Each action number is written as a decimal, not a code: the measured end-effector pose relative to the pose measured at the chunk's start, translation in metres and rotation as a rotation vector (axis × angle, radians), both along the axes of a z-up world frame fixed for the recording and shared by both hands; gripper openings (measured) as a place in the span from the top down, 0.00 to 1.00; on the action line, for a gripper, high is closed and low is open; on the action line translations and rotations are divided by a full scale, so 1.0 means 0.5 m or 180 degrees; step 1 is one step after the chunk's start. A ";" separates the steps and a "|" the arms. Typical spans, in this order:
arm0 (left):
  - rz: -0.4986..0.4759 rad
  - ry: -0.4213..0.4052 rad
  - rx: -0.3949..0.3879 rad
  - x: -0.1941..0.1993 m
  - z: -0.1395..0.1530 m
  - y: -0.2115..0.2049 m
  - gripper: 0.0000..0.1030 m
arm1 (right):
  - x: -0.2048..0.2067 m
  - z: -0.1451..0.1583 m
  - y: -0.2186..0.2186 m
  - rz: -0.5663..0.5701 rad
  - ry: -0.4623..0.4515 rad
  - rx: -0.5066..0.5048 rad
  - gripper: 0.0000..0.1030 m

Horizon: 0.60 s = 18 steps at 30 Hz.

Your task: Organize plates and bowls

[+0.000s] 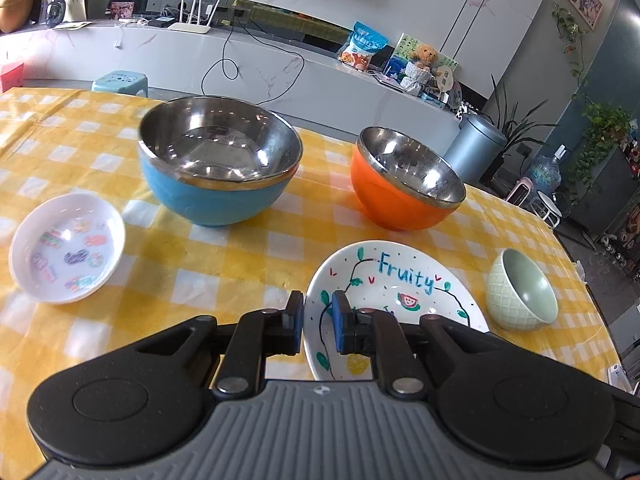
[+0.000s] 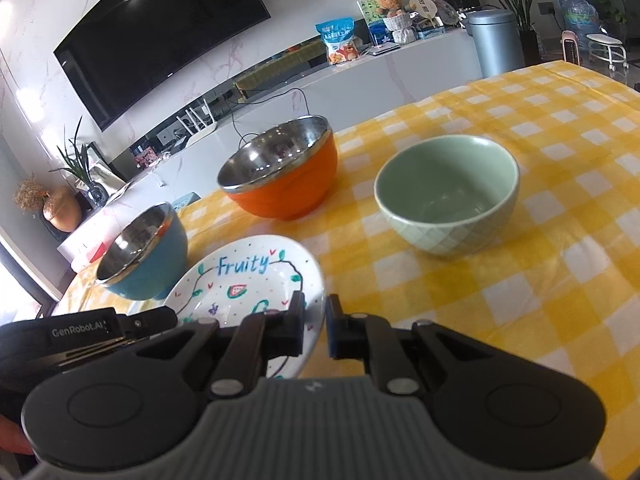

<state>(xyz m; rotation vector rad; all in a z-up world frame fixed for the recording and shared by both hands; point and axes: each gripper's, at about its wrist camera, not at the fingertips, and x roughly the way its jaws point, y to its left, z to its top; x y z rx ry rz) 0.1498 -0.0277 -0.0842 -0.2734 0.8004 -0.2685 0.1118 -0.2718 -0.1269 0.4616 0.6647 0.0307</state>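
A white "Fruity" plate [image 1: 400, 292] lies on the yellow checked table. My left gripper [image 1: 318, 312] straddles its left rim with narrow jaws; my right gripper [image 2: 316, 318] straddles its right rim [image 2: 316, 280]. Whether either grips it I cannot tell. Behind stand a blue steel-lined bowl [image 1: 218, 160] and an orange one [image 1: 404, 180]. A green ceramic bowl [image 1: 522, 290] sits to the right, large in the right wrist view [image 2: 446, 196]. A small white patterned dish [image 1: 66, 248] sits at left. The blue bowl [image 2: 144, 252] and the orange bowl [image 2: 280, 172] also show in the right wrist view.
The table [image 1: 224, 264] has its far edge just behind the bowls. Beyond are a white counter [image 1: 280, 64], a grey bin [image 1: 474, 150], a TV [image 2: 160, 32] and plants. The left gripper's body [image 2: 80, 332] shows at the left of the right wrist view.
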 end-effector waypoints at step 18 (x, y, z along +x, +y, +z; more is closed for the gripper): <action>0.0338 0.0199 -0.0113 -0.209 0.027 0.135 0.84 | -0.172 0.031 0.106 0.0427 0.0090 0.0023 0.92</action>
